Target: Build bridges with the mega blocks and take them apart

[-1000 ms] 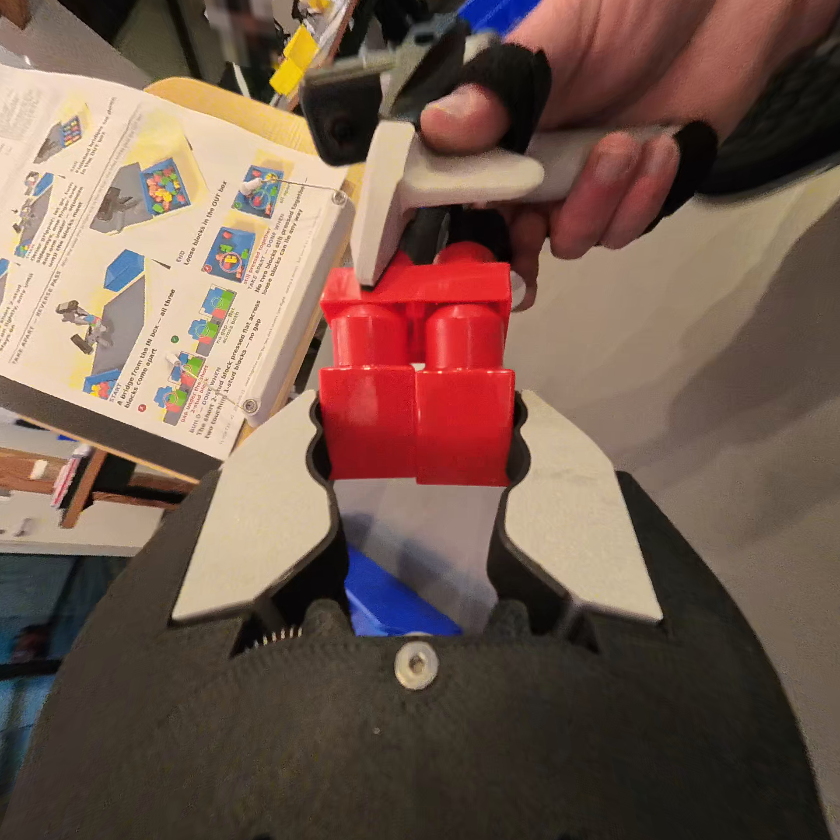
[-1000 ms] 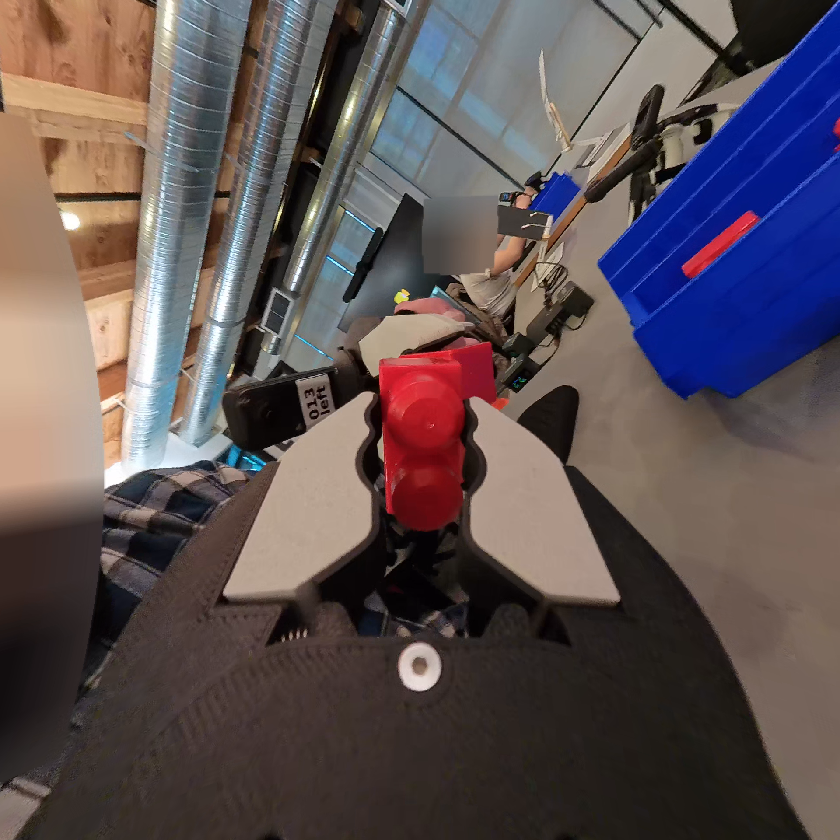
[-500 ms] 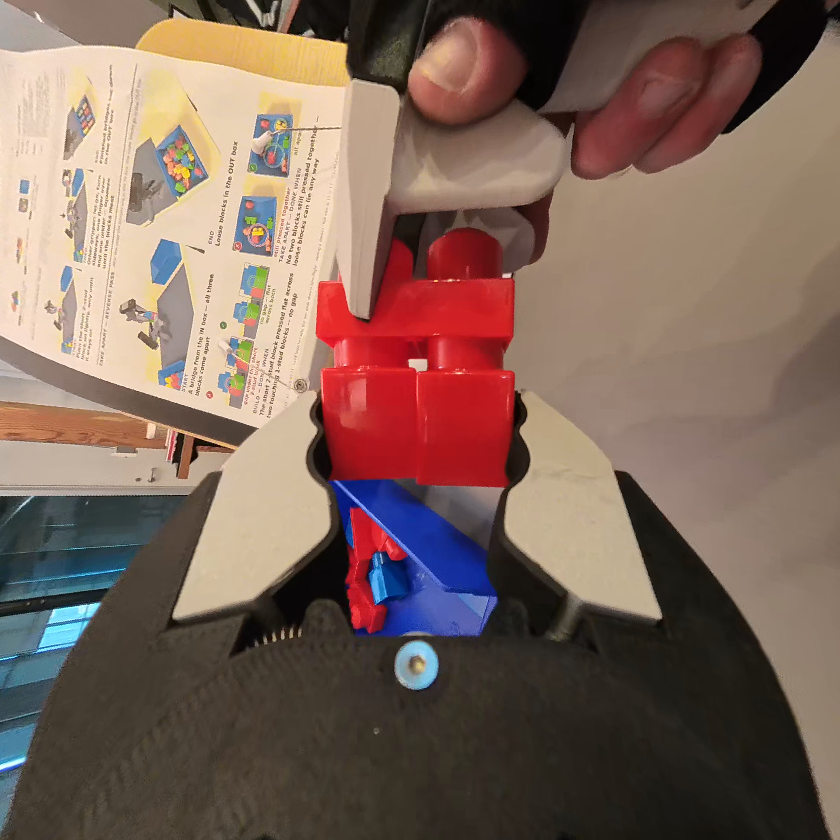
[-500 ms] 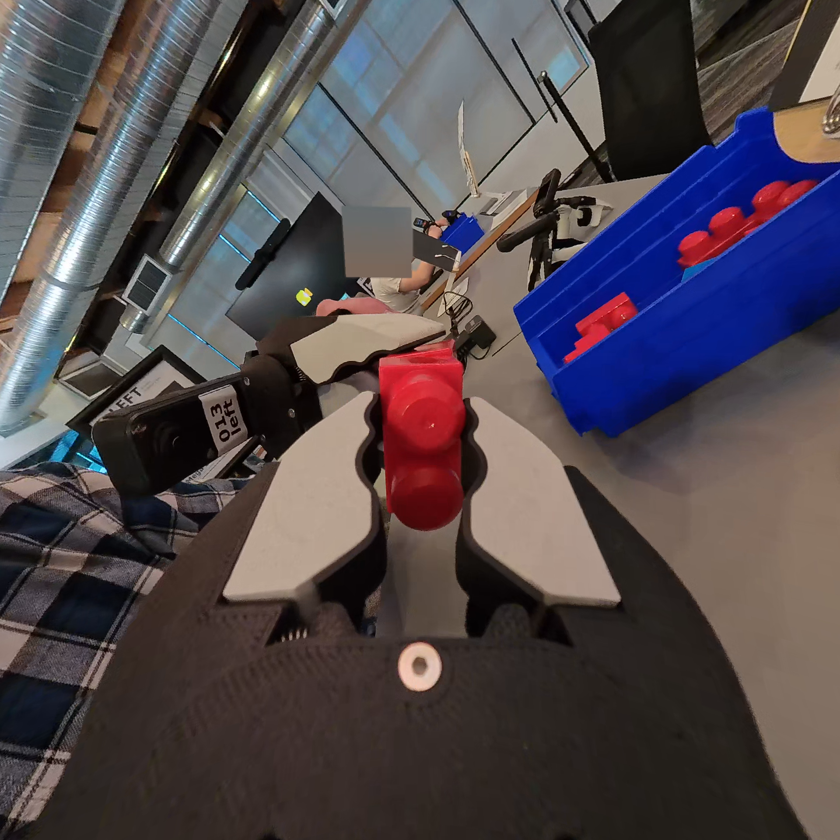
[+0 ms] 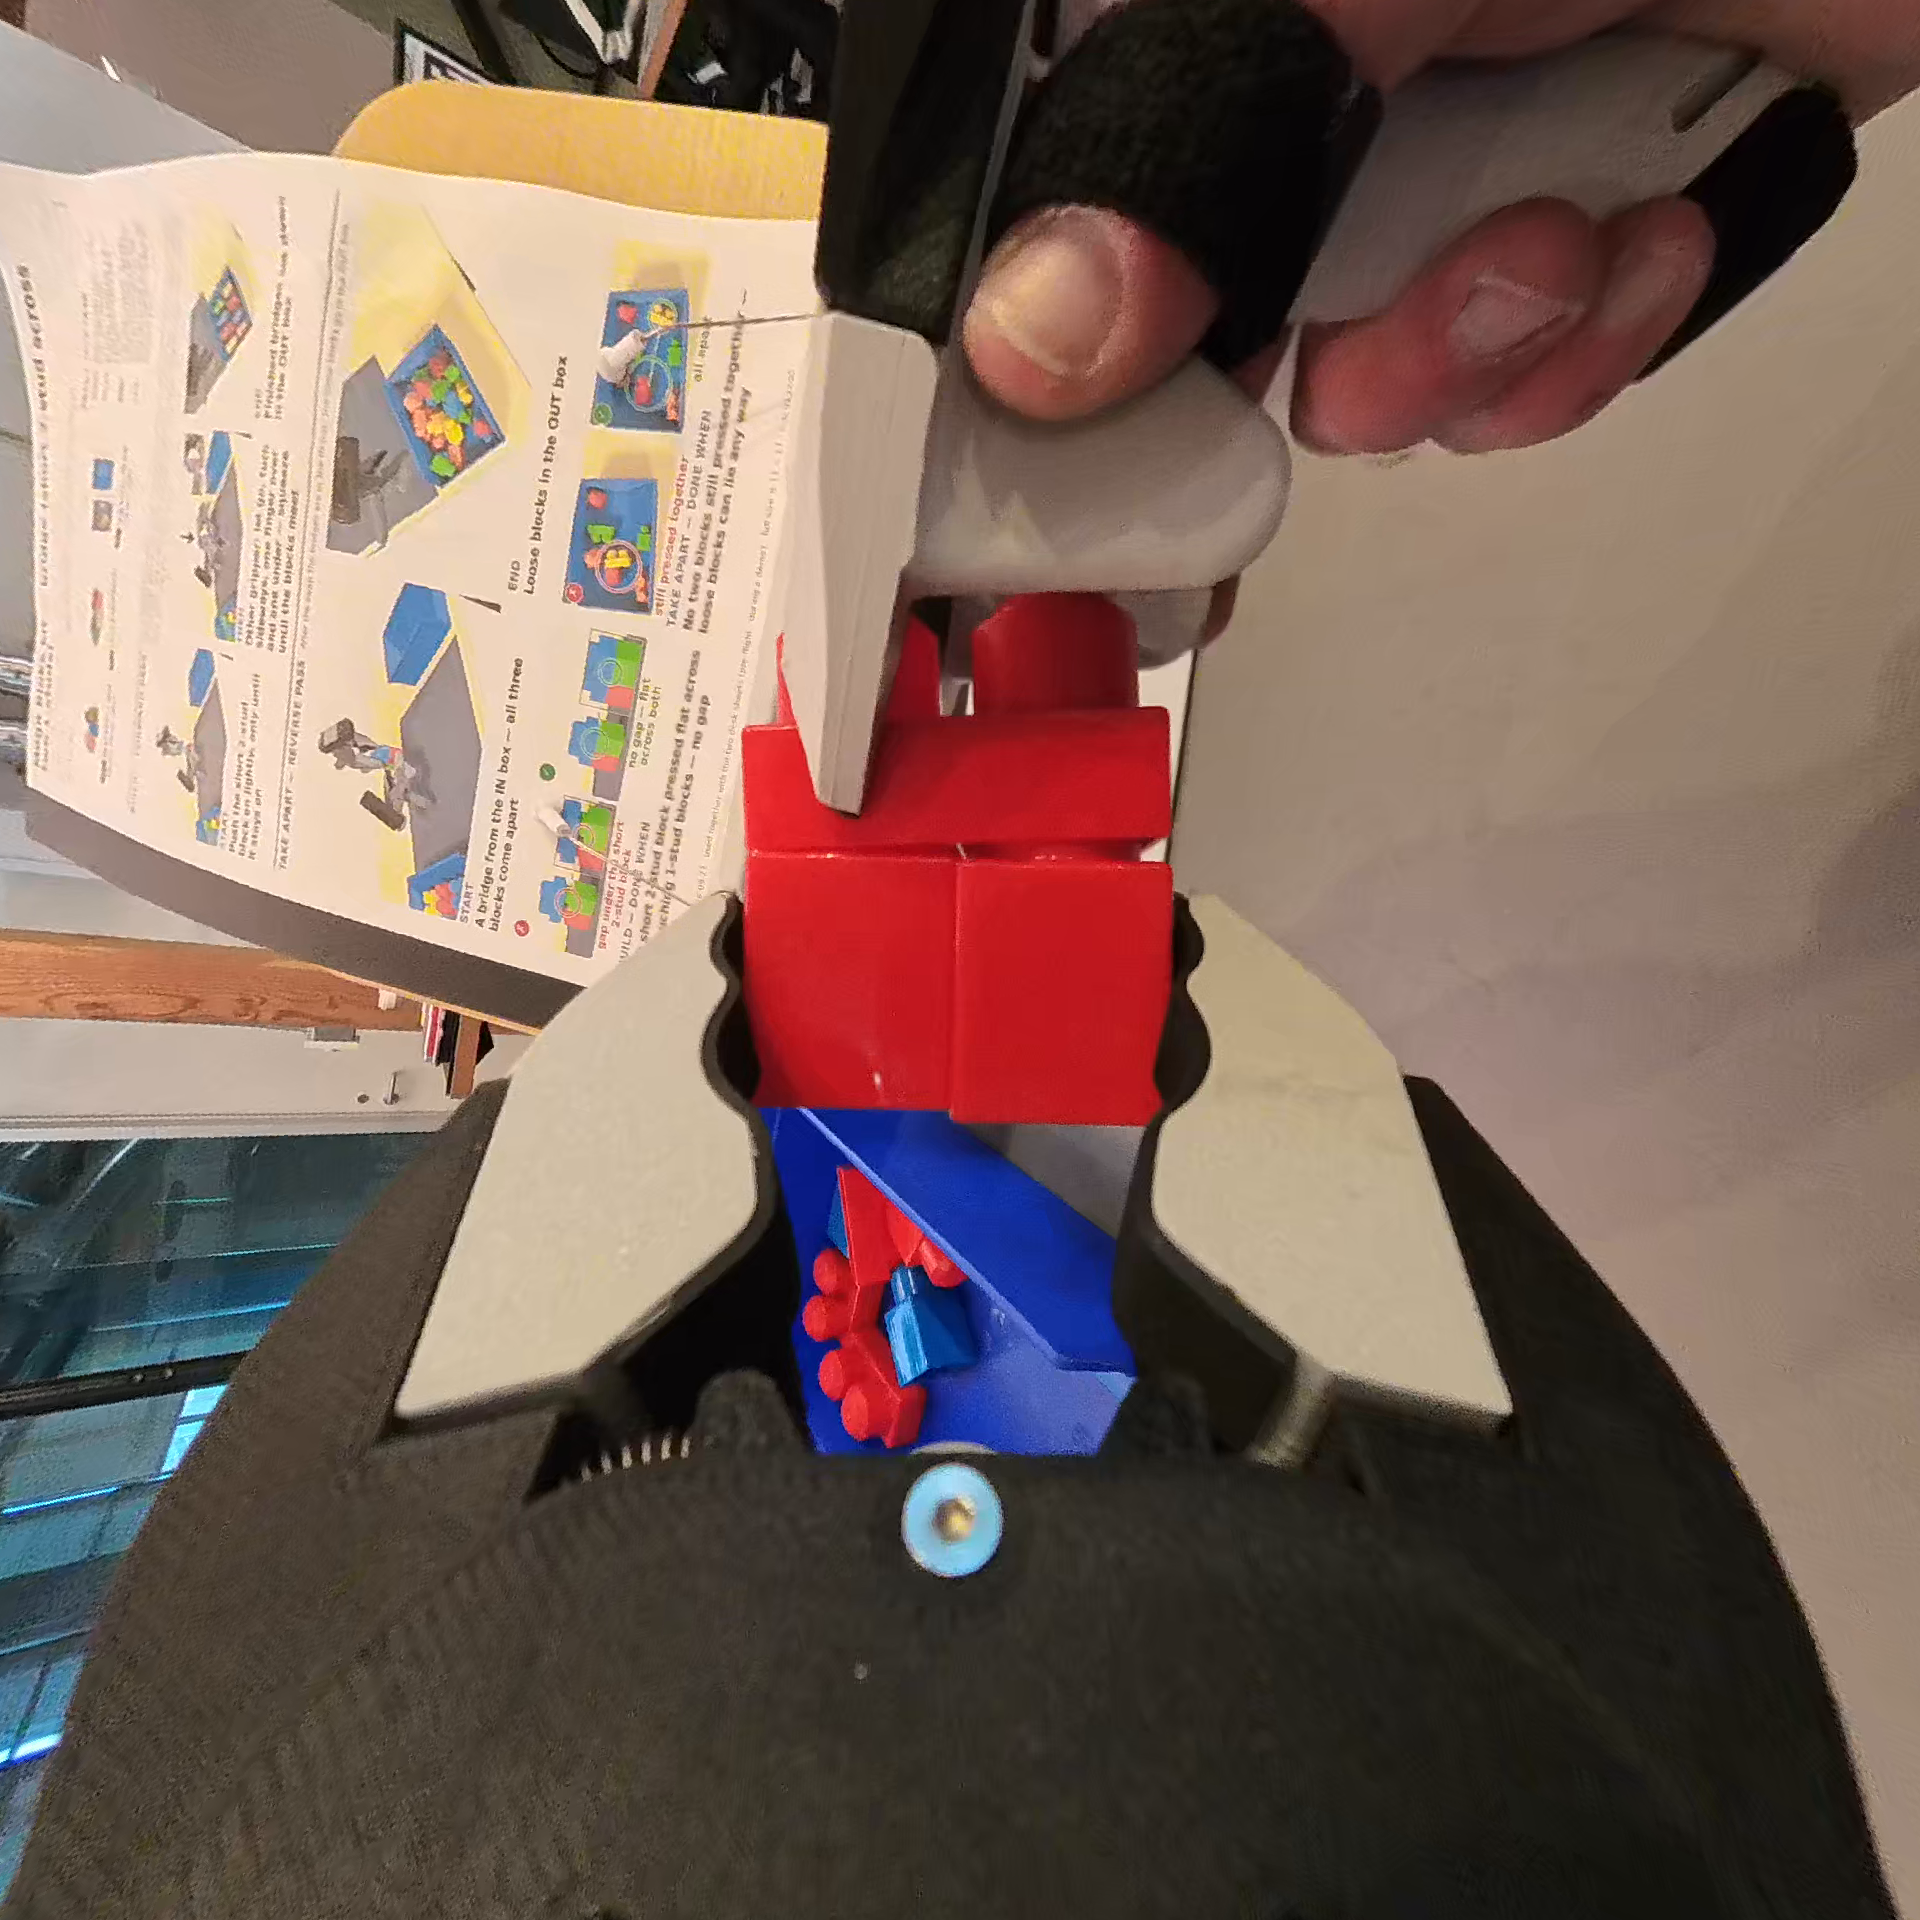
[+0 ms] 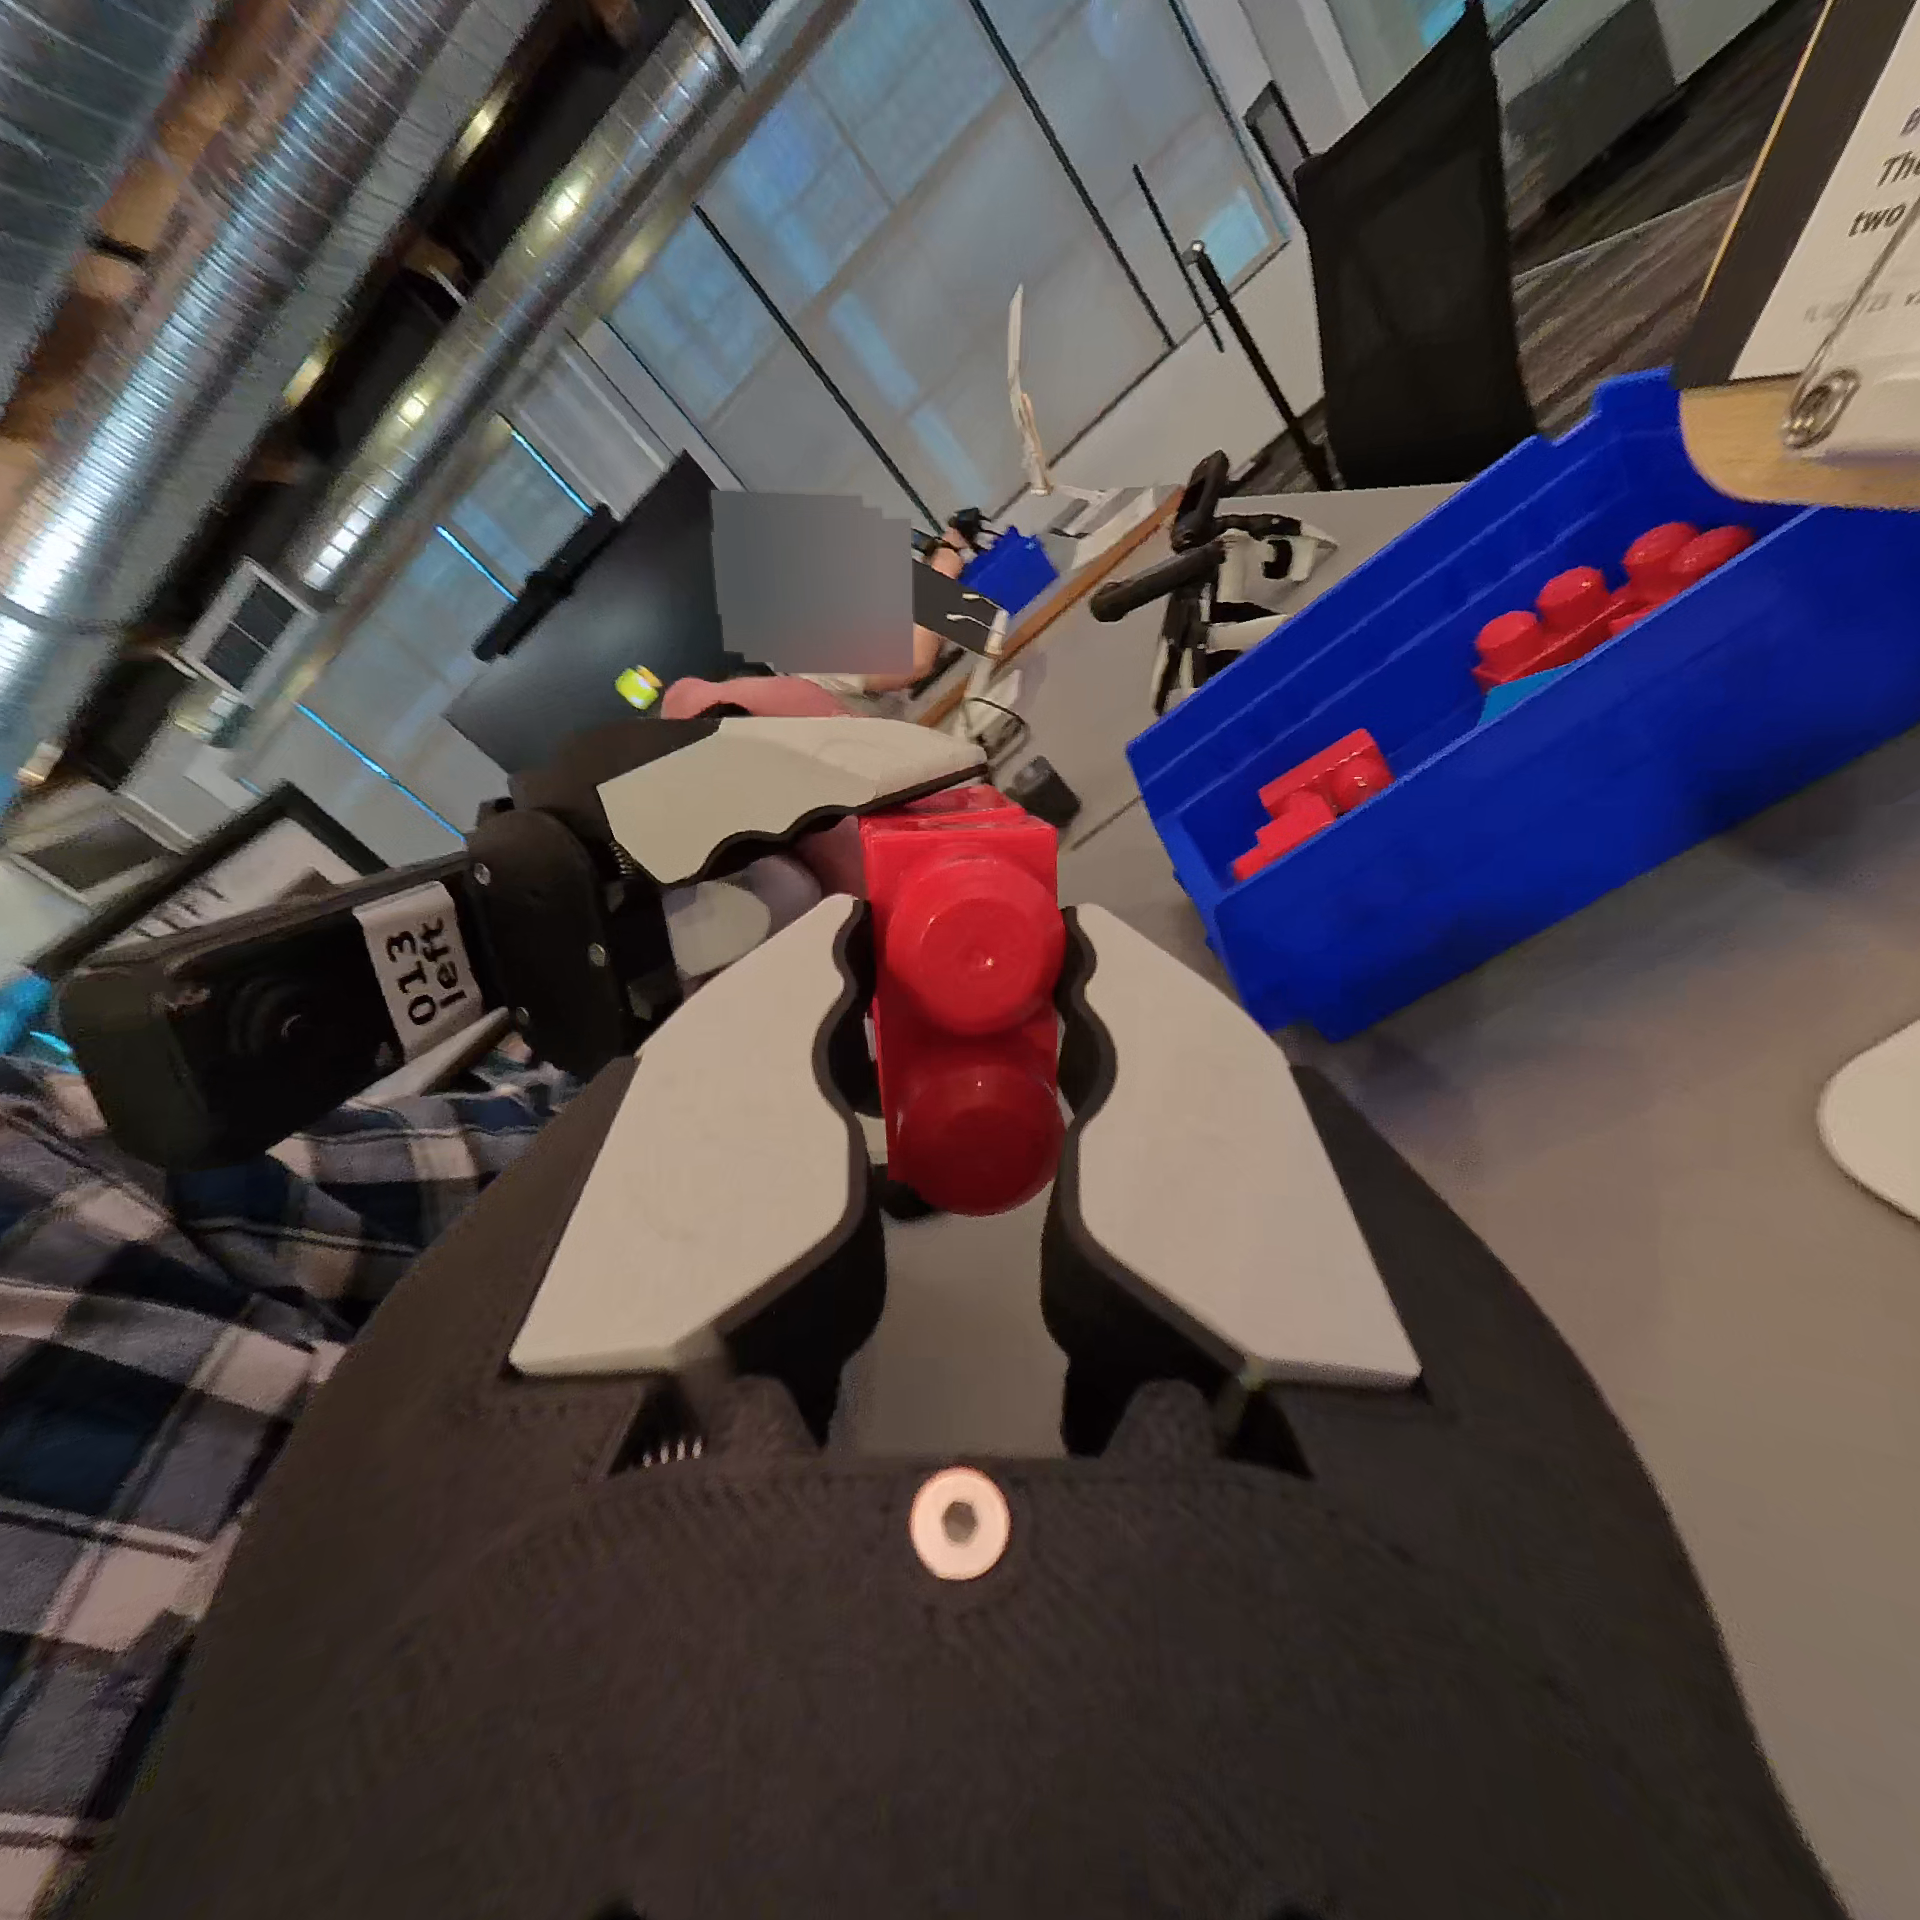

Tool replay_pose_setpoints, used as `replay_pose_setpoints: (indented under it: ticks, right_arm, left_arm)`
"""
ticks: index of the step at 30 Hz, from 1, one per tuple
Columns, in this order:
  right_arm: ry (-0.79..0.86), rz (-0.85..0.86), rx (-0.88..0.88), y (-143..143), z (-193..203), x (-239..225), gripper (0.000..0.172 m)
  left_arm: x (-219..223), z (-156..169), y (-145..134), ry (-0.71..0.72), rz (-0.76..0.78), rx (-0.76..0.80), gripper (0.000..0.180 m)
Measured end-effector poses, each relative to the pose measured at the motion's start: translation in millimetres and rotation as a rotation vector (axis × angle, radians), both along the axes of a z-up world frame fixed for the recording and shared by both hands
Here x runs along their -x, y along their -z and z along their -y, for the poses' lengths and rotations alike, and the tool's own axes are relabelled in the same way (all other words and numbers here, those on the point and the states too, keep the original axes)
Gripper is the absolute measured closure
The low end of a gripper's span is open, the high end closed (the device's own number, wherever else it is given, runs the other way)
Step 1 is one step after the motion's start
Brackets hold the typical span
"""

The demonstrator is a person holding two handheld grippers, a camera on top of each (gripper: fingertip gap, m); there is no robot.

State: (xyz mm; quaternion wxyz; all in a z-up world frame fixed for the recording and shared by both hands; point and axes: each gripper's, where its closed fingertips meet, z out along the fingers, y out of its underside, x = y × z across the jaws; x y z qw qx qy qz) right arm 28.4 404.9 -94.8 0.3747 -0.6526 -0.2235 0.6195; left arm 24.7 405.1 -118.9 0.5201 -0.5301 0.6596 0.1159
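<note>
Left wrist view: the left tool [image 5: 961,987] is clamped on two red one-stud blocks [image 5: 951,987] side by side, a pad pressed to each outer face. Capping them is the red two-stud block [image 5: 997,774], seated right down on both. The right tool [image 6: 966,1023] is clamped on that two-stud block, studs facing its camera, one grey finger [image 5: 852,582] lying across the block's face, a gloved hand [image 5: 1351,260] behind it. All of it is held above the grey tabletop [image 6: 1558,1195]. Nearby sits the blue bin [image 6: 1507,862] with red blocks [image 6: 1314,800] inside, and an instruction sheet [image 5: 364,520] stands behind.
</note>
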Motion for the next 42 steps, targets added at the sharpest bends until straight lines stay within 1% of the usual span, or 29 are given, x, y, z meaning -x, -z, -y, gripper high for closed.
replay_pose_setpoints:
  ticks: [4, 8, 11, 13, 15, 17, 19, 20, 21, 22, 24, 25, 26, 28, 30, 33, 35, 37, 39, 42]
  right_arm:
    - [-0.054, -0.135, 0.104, -6.0, -0.9, 1.3, 0.138]
    - [-0.075, -0.185, 0.125, -11.9, 0.6, 2.5, 0.138]
    - [-0.068, -0.221, 0.106, -20.0, -1.0, 0.9, 0.139]
    - [-0.070, -0.250, 0.098, -27.8, -1.8, -0.8, 0.131]
    - [-0.052, -0.272, 0.075, -36.2, -4.4, -3.6, 0.119]
    - [-0.009, -0.300, 0.027, -47.2, -10.1, -11.6, 0.102]
    - [0.051, -0.252, -0.102, -55.0, -15.8, -23.8, 0.096]
    - [0.089, -0.200, -0.215, -58.9, -16.4, -29.4, 0.089]
    - [0.142, -0.112, -0.362, -60.7, -17.1, -33.4, 0.082]
    - [0.207, -0.010, -0.522, -62.5, -18.3, -37.2, 0.080]
    - [0.282, 0.188, -0.811, -65.0, -13.9, -36.9, 0.069]
    - [0.298, 0.243, -0.933, -67.6, -8.2, -34.7, 0.068]
    - [0.302, 0.281, -1.044, -69.5, -1.5, -32.2, 0.069]
    - [0.327, 0.401, -1.210, -65.8, 2.1, -27.0, 0.060]
    - [0.316, 0.479, -1.316, -61.3, 5.9, -17.8, 0.054]
    - [0.349, 0.636, -1.447, -52.4, -1.0, -8.3, 0.046]
    - [0.361, 0.688, -1.496, -51.1, -4.1, -4.8, 0.046]
    - [0.360, 0.727, -1.515, -50.2, -7.6, -4.6, 0.051]
    - [0.374, 0.719, -1.537, -55.1, -6.2, -7.1, 0.065]
    - [0.354, 0.742, -1.535, -54.5, -6.4, -9.5, 0.070]
  left_arm:
    - [-5.4, 5.9, -10.2, 0.038, 0.100, 0.060, 0.106]
    - [-7.2, 11.4, -18.2, 0.066, 0.201, 0.089, 0.106]
    - [-8.3, 10.6, -24.6, 0.065, 0.266, 0.098, 0.106]
    - [-9.0, 10.5, -30.1, 0.082, 0.341, 0.143, 0.106]
    - [-10.6, 9.7, -36.1, 0.106, 0.444, 0.210, 0.106]
    - [-12.5, 8.7, -42.1, 0.139, 0.575, 0.316, 0.106]
    - [-13.5, 9.3, -55.0, 0.201, 0.788, 0.484, 0.106]
    - [-12.9, 8.7, -60.5, 0.231, 0.886, 0.570, 0.106]
    - [-11.5, 8.0, -66.6, 0.265, 0.984, 0.649, 0.106]
    - [-10.6, 6.0, -70.1, 0.289, 1.066, 0.727, 0.106]
    - [-13.3, 4.7, -73.9, 0.351, 1.202, 0.874, 0.106]
    - [-14.8, 4.8, -76.9, 0.389, 1.270, 0.944, 0.106]
    - [-16.5, 3.7, -78.5, 0.412, 1.317, 1.004, 0.106]
    - [-19.2, 1.5, -80.8, 0.447, 1.377, 1.090, 0.106]
    - [-22.5, 2.7, -84.0, 0.486, 1.421, 1.146, 0.106]
    - [-33.0, 6.7, -84.0, 0.525, 1.449, 1.231, 0.106]
    - [-38.8, 9.0, -82.9, 0.549, 1.467, 1.283, 0.106]
    - [-42.7, 12.0, -82.9, 0.581, 1.480, 1.319, 0.106]
    - [-45.9, 15.5, -83.4, 0.615, 1.489, 1.354, 0.106]
    - [-47.8, 15.0, -83.3, 0.645, 1.521, 1.429, 0.106]
